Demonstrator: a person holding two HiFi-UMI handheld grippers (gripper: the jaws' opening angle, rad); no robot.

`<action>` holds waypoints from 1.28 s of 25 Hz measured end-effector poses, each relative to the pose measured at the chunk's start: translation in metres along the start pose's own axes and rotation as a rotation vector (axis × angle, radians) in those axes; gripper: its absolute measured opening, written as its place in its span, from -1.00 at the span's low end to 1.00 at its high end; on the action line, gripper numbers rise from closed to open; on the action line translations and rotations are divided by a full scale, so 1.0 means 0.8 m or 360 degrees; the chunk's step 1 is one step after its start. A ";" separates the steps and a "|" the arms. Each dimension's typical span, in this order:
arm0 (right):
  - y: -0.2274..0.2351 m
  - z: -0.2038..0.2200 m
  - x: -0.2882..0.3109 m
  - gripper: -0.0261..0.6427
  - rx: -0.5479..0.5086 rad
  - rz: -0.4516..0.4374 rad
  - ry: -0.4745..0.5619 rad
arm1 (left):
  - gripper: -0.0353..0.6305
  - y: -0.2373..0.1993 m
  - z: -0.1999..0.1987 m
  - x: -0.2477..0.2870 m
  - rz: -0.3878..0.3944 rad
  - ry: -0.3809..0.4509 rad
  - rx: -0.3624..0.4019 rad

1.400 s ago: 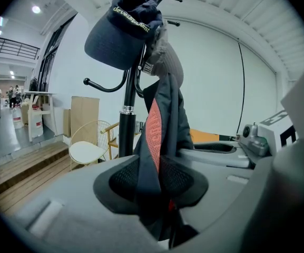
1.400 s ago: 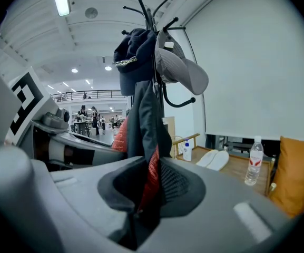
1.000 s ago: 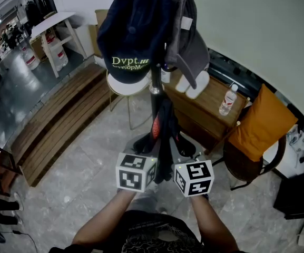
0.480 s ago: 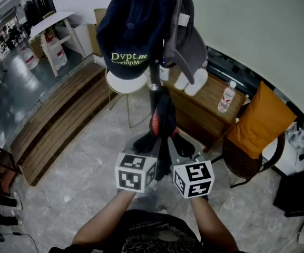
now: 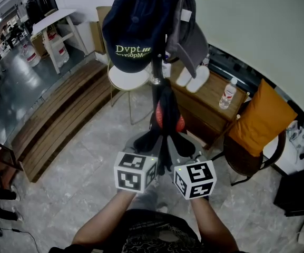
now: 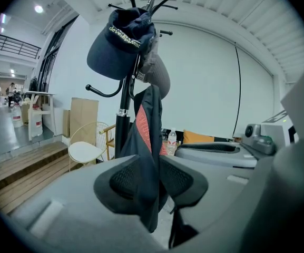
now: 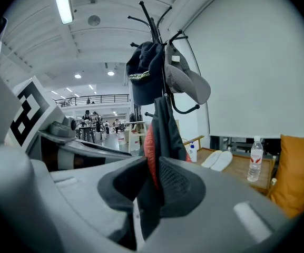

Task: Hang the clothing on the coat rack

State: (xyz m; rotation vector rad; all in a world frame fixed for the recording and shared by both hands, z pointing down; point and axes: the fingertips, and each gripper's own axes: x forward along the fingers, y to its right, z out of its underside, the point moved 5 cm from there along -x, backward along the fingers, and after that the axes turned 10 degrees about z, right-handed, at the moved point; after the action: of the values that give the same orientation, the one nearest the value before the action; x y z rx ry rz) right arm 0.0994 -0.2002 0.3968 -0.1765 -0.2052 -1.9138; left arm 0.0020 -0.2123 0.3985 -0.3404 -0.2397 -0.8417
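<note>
Jaws of left gripper (image 6: 152, 181) and right gripper (image 7: 154, 186) clamped on dark garment (image 5: 165, 101), more red showing than before.

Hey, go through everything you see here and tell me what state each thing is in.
dark garment: held up against the coat rack pole; whether it is hooked can't be told
left claw: shut on the dark garment
right claw: shut on the dark garment
navy cap: hanging on the coat rack
grey cap: hanging on the coat rack
water bottle: upright

caps (image 5: 136, 20) atop coat rack (image 5: 155, 74); garment (image 5: 165, 115) before its pole, left gripper (image 6: 153, 179) left, right gripper (image 7: 153, 186) right; chair (image 5: 128, 80) behind
</note>
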 end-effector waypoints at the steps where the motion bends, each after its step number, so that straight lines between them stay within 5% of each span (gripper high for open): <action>1: -0.001 0.000 -0.003 -0.75 0.0003 0.0002 0.0005 | -0.62 0.002 0.000 -0.003 -0.0002 0.0005 0.0003; 32: -0.018 -0.001 -0.069 -0.89 0.0003 -0.0024 0.0065 | -0.88 0.052 0.013 -0.051 -0.0046 0.0045 0.0085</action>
State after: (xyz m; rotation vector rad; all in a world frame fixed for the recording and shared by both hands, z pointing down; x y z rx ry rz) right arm 0.1049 -0.1450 0.3828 -0.1345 -0.1814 -1.9304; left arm 0.0065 -0.1552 0.3857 -0.2757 -0.2408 -0.8664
